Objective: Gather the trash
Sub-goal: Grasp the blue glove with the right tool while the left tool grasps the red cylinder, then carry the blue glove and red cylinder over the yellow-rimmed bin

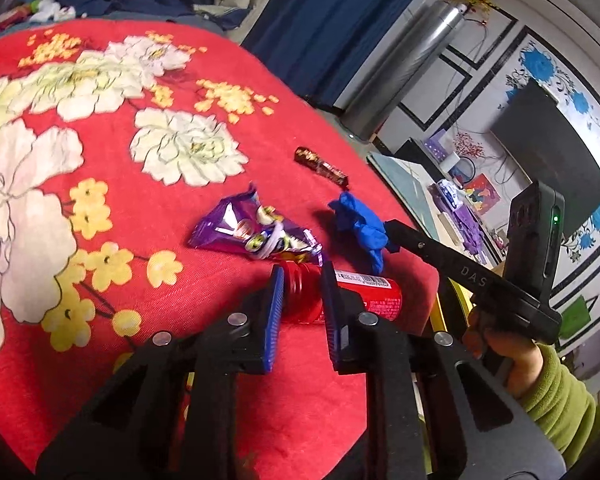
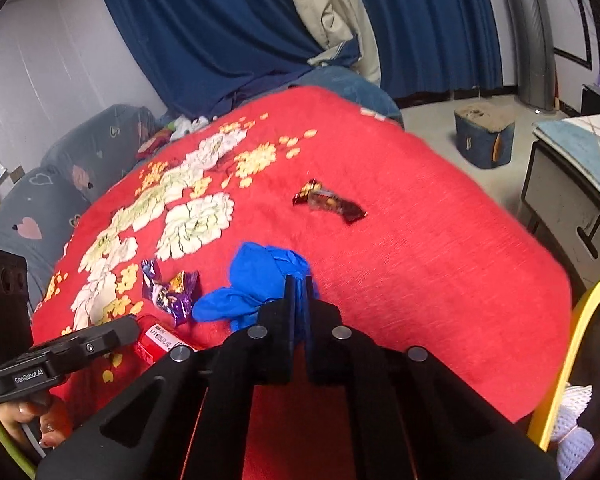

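Note:
A red can (image 1: 340, 296) lies on its side on the red flowered cloth (image 1: 140, 208). My left gripper (image 1: 300, 280) is open, its jaws on either side of the can's top end. The can's end also shows in the right wrist view (image 2: 160, 340). My right gripper (image 2: 299, 280) is shut on a crumpled blue glove (image 2: 260, 276), which also shows in the left wrist view (image 1: 360, 224). A purple snack wrapper (image 1: 256, 232) lies just beyond the can and shows in the right wrist view too (image 2: 170, 292). A dark brown wrapper (image 1: 320, 165) lies farther off; the right wrist view shows it as well (image 2: 328, 202).
A yellow-rimmed bin (image 2: 572, 344) stands at the cloth's right edge. A grey sofa (image 2: 60, 184) is at the left, blue curtains (image 2: 220, 32) behind. A low cabinet (image 2: 572, 184) and a blue stool (image 2: 484, 136) stand on the floor to the right.

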### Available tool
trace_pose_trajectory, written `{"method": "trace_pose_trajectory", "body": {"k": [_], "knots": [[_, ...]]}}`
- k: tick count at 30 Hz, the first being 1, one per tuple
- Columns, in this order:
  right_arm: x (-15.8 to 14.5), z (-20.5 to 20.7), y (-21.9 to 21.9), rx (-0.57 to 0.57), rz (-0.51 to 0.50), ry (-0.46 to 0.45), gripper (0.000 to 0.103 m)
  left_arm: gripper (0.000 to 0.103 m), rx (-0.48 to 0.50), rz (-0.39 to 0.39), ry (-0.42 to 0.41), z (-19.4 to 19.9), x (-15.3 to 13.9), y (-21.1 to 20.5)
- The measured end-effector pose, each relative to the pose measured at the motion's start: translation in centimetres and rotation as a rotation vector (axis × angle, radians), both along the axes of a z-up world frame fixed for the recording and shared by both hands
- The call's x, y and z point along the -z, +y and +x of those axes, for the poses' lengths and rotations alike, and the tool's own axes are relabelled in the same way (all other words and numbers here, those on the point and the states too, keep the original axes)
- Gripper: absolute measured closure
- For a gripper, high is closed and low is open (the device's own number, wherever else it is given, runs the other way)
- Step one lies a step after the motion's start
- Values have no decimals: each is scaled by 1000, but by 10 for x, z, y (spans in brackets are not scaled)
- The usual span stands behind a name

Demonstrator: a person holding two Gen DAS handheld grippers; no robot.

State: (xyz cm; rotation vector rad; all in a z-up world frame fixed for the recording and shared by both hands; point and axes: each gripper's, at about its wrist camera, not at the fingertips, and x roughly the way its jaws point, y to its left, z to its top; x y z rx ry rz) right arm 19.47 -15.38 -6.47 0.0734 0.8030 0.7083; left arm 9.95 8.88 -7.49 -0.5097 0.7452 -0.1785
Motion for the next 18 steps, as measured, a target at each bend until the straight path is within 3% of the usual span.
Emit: {"method": "trace_pose_trajectory", "body": {"k": [18], "knots": [[-37,-2,-37,62,49,-88,101,90,44,147,-135,9,-39,-35]]}}
